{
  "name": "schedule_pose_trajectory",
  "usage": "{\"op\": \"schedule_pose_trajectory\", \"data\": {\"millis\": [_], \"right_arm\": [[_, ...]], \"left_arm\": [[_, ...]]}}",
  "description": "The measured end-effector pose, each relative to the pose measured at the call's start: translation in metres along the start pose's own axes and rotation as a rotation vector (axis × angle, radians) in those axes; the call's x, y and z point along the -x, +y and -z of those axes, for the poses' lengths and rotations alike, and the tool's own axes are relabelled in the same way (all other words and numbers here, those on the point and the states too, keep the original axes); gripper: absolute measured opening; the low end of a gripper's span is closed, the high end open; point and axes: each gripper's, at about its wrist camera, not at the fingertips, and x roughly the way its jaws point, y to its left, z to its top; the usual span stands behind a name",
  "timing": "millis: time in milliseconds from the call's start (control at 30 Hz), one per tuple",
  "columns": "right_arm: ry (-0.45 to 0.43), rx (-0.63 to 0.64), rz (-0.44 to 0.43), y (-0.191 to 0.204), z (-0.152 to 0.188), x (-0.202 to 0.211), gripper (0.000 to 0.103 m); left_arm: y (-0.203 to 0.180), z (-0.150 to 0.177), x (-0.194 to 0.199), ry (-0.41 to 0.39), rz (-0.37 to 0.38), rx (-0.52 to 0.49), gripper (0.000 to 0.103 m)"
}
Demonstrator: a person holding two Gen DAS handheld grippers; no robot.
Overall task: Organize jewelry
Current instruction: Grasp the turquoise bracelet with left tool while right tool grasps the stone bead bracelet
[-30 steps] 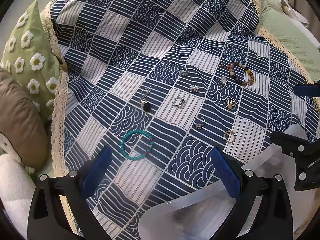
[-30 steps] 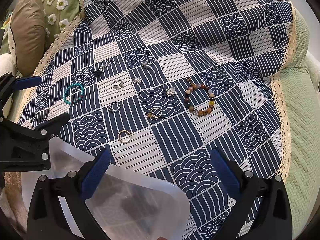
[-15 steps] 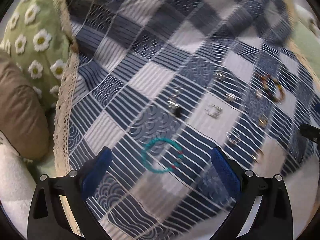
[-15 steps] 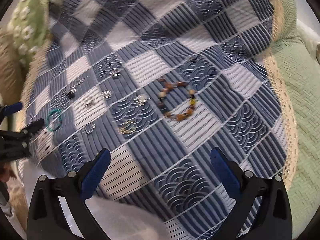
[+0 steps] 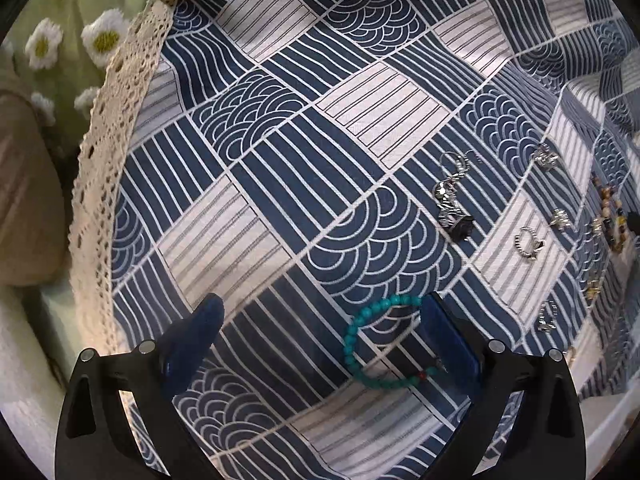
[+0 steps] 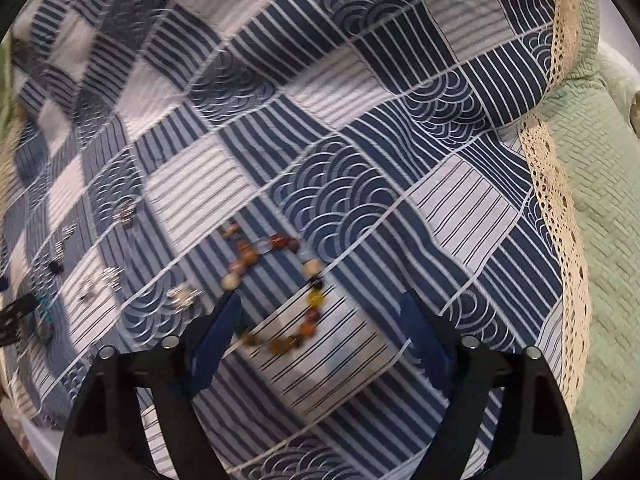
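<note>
Left gripper (image 5: 320,320), left wrist view: my jaws stand wide apart with nothing pinched between them, pointing steeply down at the patterned cloth (image 5: 280,168). The turquoise bead bracelet (image 5: 376,344) lies flat on the cloth inside the gap — well over toward the right-hand blue pad, which covers part of the loop; I cannot tell whether pad and beads touch. The other pad is well clear of it. Farther up and right lie a silver dangling earring with a dark stone (image 5: 452,200), a silver open ring (image 5: 528,242) and several small silver pieces toward the right edge. A brown bead bracelet (image 5: 608,216) shows only partly at that edge. A lace border (image 5: 116,152) runs down the left side, with a green daisy cushion (image 5: 60,36) beyond it.

Right gripper (image 6: 320,320), right wrist view, blurred: my jaws have just been closing in but remain parted, gripping nothing. The brown bead bracelet (image 6: 280,288) lies on the cloth (image 6: 360,140) between the pads — its lower left arc sits just beside the left-hand pad, the right-hand pad apart from it. Small silver pieces (image 6: 184,294) are scattered to the left, too smeared to sort. A trace of turquoise (image 6: 44,312) shows at the far left edge by the tip of the other gripper. A green quilted cover (image 6: 600,200) lies past the lace on the right.
</note>
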Motion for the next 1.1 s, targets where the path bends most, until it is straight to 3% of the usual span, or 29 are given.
{"op": "schedule_pose_trajectory", "data": {"millis": [67, 167, 633, 767, 1000, 1100], "right_arm": [[0.026, 0.002, 0.005, -0.003, 0.0, -0.011, 0.064], [0.041, 0.003, 0.007, -0.004, 0.002, -0.021, 0.057], [0.006, -0.003, -0.003, -0.003, 0.002, -0.024, 0.057], [0.001, 0.005, 0.008, -0.002, 0.003, -0.024, 0.057], [-0.003, 0.003, 0.014, 0.0, 0.005, -0.023, 0.057], [0.002, -0.002, 0.01, 0.0, 0.004, -0.024, 0.057]], "left_arm": [[0.0, 0.002, 0.001, -0.003, -0.008, -0.016, 0.094], [-0.002, 0.005, 0.0, -0.005, -0.041, -0.044, 0.094], [-0.029, 0.035, -0.004, -0.021, -0.138, -0.155, 0.093], [-0.032, 0.055, -0.007, -0.013, -0.064, -0.124, 0.076], [-0.023, 0.068, -0.008, -0.03, -0.016, -0.107, 0.074], [-0.026, 0.065, -0.005, -0.037, -0.006, -0.104, 0.067]]}}
